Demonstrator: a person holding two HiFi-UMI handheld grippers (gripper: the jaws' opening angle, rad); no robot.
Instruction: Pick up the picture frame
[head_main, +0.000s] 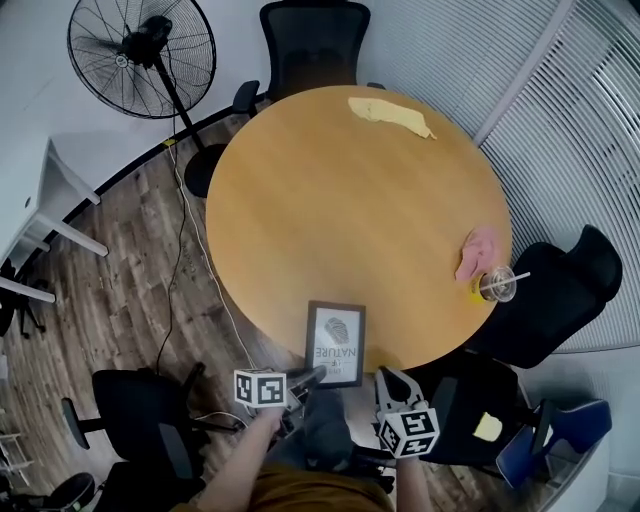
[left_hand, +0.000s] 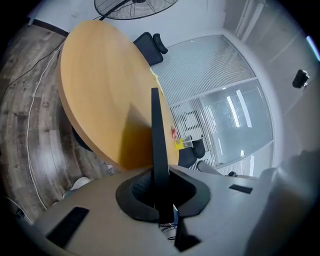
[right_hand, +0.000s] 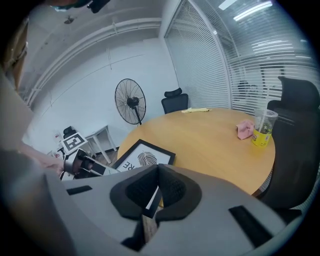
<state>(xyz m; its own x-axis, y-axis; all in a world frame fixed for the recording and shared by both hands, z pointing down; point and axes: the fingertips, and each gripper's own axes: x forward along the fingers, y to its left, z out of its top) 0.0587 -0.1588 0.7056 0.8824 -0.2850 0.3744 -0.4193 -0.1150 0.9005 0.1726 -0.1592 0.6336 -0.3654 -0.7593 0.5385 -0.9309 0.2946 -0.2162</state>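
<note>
The picture frame (head_main: 335, 343), black-edged with a leaf print and lettering, sits at the near edge of the round wooden table (head_main: 350, 200), overhanging it slightly. My left gripper (head_main: 318, 374) is shut on its near left corner. In the left gripper view the frame (left_hand: 156, 130) shows edge-on, standing straight up out of the closed left gripper (left_hand: 161, 195). My right gripper (head_main: 385, 377) is at the near right corner. In the right gripper view the frame (right_hand: 142, 156) runs into the right gripper (right_hand: 156, 192), whose jaws are closed on its edge.
A plastic cup with a straw (head_main: 492, 285) and a pink cloth (head_main: 477, 250) are at the table's right rim, and a yellow cloth (head_main: 390, 115) lies at the far side. Black office chairs (head_main: 310, 45) ring the table. A floor fan (head_main: 140, 45) stands far left.
</note>
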